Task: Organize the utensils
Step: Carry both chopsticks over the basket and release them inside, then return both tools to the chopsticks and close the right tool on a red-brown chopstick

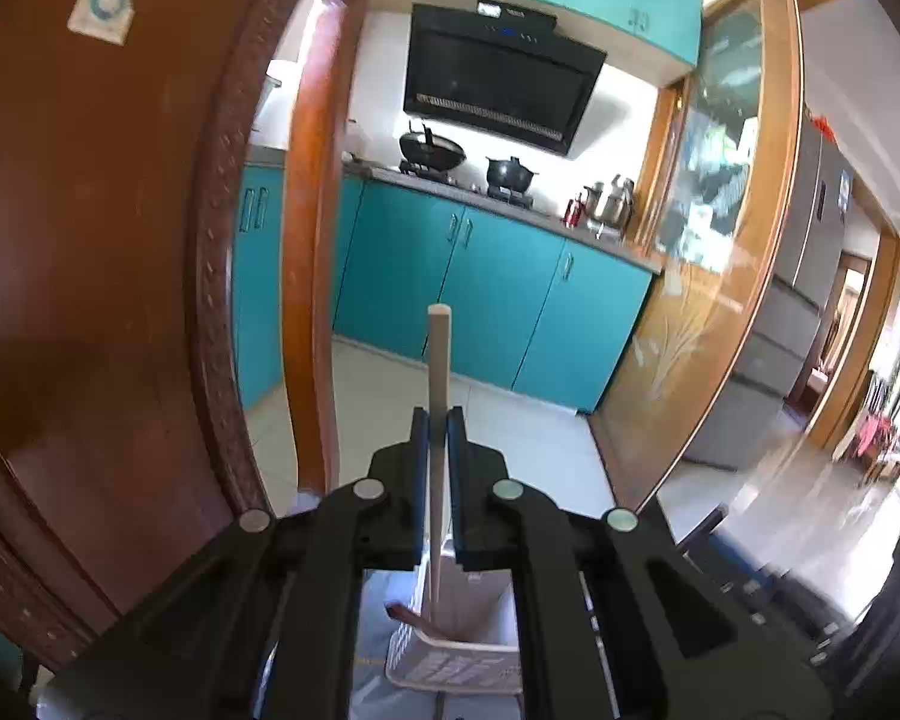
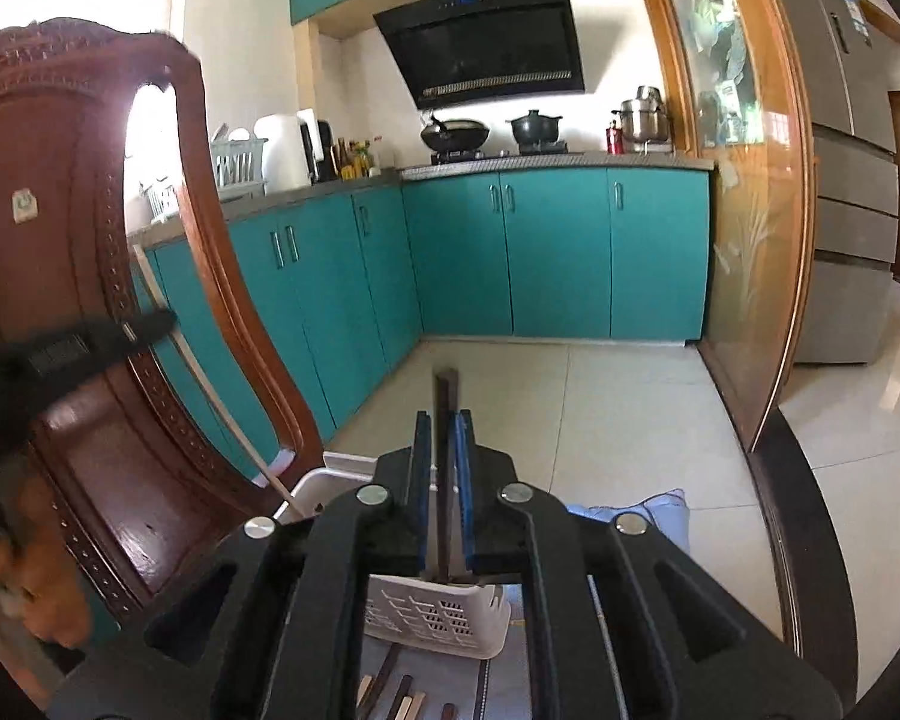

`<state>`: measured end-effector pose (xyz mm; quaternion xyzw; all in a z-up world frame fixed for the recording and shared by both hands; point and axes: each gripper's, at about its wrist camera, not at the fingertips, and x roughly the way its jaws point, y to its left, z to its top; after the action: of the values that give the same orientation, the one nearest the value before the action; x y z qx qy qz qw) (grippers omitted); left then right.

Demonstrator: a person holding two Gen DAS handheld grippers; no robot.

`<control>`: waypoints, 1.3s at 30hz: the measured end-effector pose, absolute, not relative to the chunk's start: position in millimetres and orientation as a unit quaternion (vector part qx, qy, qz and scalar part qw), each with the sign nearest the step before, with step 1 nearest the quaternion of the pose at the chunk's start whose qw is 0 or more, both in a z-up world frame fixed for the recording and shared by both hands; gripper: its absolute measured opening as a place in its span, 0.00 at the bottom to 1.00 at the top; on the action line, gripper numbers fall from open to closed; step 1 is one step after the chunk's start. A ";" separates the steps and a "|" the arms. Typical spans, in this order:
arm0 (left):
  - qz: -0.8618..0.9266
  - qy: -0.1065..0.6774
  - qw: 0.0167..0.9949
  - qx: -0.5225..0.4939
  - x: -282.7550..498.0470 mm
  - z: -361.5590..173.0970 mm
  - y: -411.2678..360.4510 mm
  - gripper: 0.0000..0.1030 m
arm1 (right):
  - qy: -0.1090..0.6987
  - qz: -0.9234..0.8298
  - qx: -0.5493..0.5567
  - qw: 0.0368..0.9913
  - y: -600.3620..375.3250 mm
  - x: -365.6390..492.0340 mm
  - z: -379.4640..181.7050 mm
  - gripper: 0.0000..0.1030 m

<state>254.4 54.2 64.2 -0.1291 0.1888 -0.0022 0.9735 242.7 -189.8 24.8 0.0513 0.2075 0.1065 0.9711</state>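
utensils: left gripper [image 1: 438,420] pinches a pale wooden chopstick [image 1: 438,372] upright, lower end down in the white slotted basket [image 1: 450,669]. right gripper [image 2: 444,426] has a dark chopstick [image 2: 445,420] upright between its blue pads, above the same basket; whether the pads press it, cannot tell. more sticks [image 2: 405,702] lie flat below the basket.

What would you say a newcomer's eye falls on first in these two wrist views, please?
Probably the left gripper, in the centre foreground, clamped on a pale chopstick that stands upright over a white slotted basket. In the right wrist view the right gripper likewise has a dark chopstick between its jaws above that basket. Behind both, teal cabinets and a black range hood fill the kitchen wall.
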 end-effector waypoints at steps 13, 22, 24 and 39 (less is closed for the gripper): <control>-0.009 0.177 0.981 -0.083 211.9 54.7 37.0 0.21 | 0.226 0.179 0.012 0.957 -199.3 169.7 -2.3 0.28; -0.050 0.319 0.946 -0.033 198.3 -41.9 23.1 0.21 | 0.547 0.148 -0.019 0.824 -164.4 219.2 -155.3 0.28; -0.056 0.355 0.933 -0.032 203.9 -60.8 23.1 0.21 | 0.559 0.136 -0.035 0.817 -158.9 220.2 -168.1 0.28; -0.071 0.507 0.859 0.021 215.0 -149.9 8.7 0.21 | 0.546 0.092 -0.021 0.832 -189.6 222.4 -164.1 0.06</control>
<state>215.0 8.7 -149.9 0.0205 0.5066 -0.0706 0.8590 222.4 -189.6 -164.1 -0.0207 0.5462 0.0919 0.8323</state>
